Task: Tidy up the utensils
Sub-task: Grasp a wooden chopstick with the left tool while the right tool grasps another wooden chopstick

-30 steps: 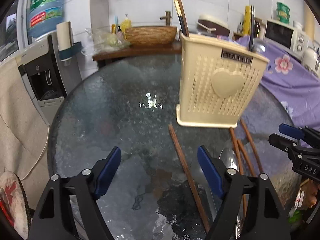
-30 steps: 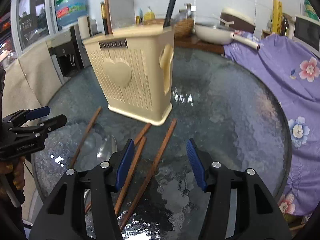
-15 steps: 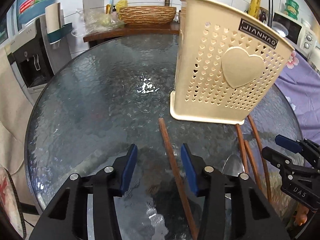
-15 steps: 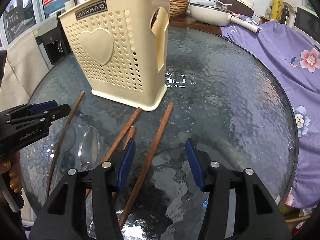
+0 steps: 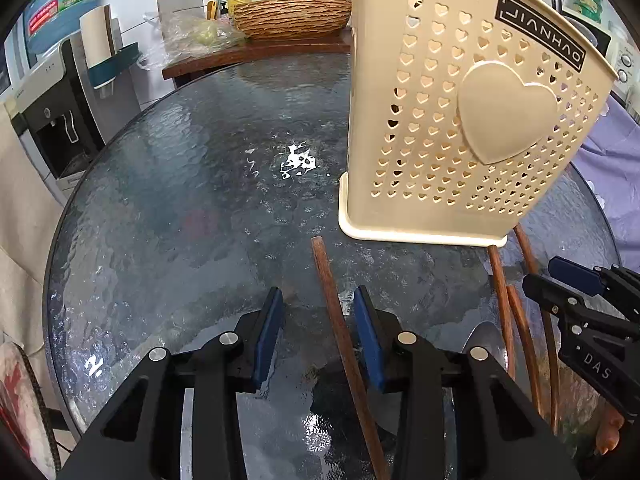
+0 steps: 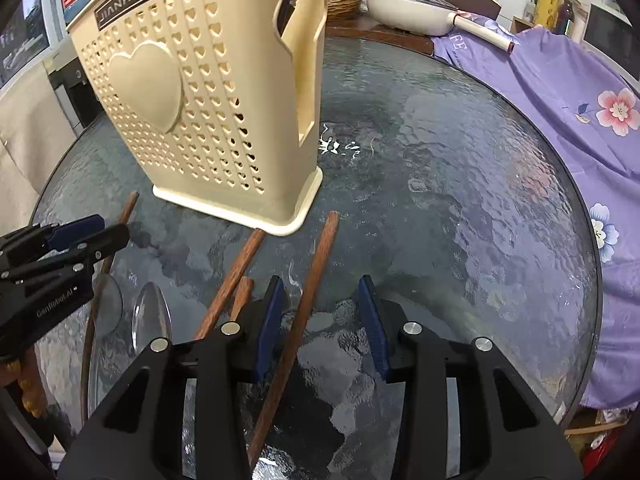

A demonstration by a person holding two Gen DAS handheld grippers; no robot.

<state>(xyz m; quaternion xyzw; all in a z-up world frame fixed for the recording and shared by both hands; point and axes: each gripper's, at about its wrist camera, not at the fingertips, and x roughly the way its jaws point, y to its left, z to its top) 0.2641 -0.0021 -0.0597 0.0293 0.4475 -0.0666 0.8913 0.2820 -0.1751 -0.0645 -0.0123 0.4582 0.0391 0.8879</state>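
Now the left gripper [image 5: 318,314] closes around one chopstick [image 5: 340,332] lying on the glass table [image 5: 180,200]; pads not yet touching. Likewise the right gripper [image 6: 322,314] closes around another chopstick [image 6: 308,292], near the holder [image 6: 224,120].

Cream utensil holder [image 5: 460,128] with heart-shaped perforations; reddish-brown chopsticks [image 6: 308,300]; dark rippled-glass tabletop [image 5: 180,200]; purple floral cloth [image 6: 580,92] at three o'clock.

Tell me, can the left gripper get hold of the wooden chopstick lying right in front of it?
Probably yes. That chopstick already lies between the left gripper's blue fingers, which are closing, flat on the glass table. Nothing blocks it; the beige utensil holder stands beyond its tip.
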